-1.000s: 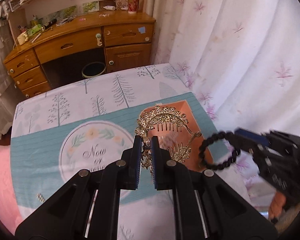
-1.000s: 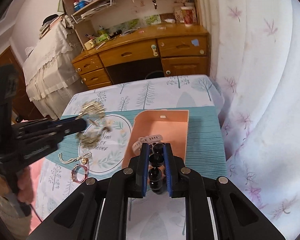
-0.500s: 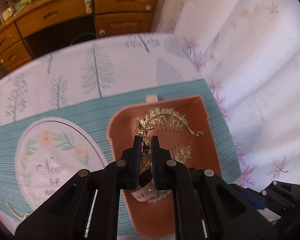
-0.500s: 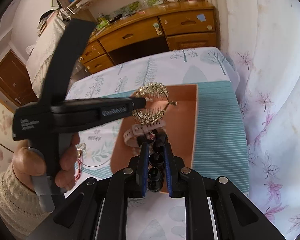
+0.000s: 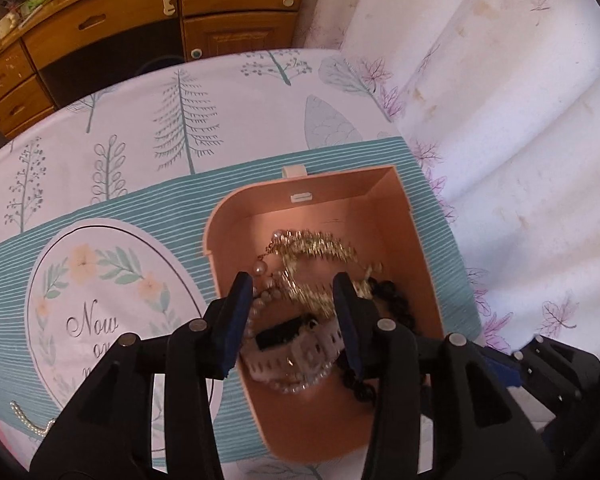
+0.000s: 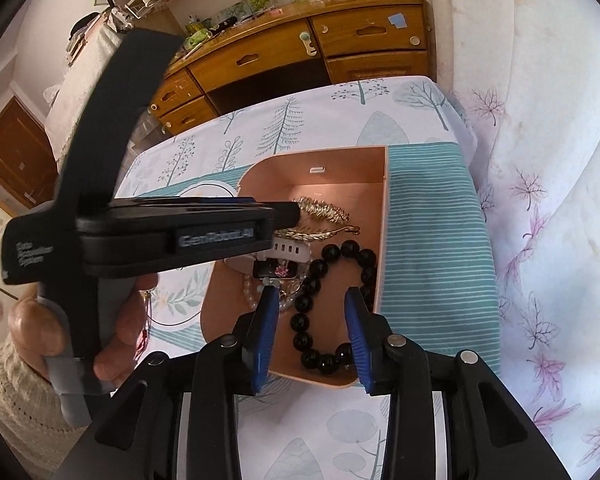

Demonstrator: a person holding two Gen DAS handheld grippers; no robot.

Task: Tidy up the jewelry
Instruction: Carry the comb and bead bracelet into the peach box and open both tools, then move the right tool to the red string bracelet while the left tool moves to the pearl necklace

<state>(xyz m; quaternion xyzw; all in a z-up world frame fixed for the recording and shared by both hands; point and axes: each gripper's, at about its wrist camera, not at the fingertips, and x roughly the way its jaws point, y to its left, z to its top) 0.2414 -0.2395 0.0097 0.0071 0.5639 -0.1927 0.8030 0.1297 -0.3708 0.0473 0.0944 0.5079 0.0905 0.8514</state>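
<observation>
Both my tongs, left (image 5: 292, 312) and right (image 6: 312, 324), stand spread over the peach plastic box (image 6: 383, 216), where the gold leaf hair comb (image 5: 312, 248) and black bead bracelet (image 6: 332, 288) lie.

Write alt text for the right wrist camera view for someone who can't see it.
The open right gripper hovers over a peach jewelry box where a black bead bracelet lies beside a white watch and gold hair comb. The left gripper, held in a hand, reaches in from the left.
</observation>
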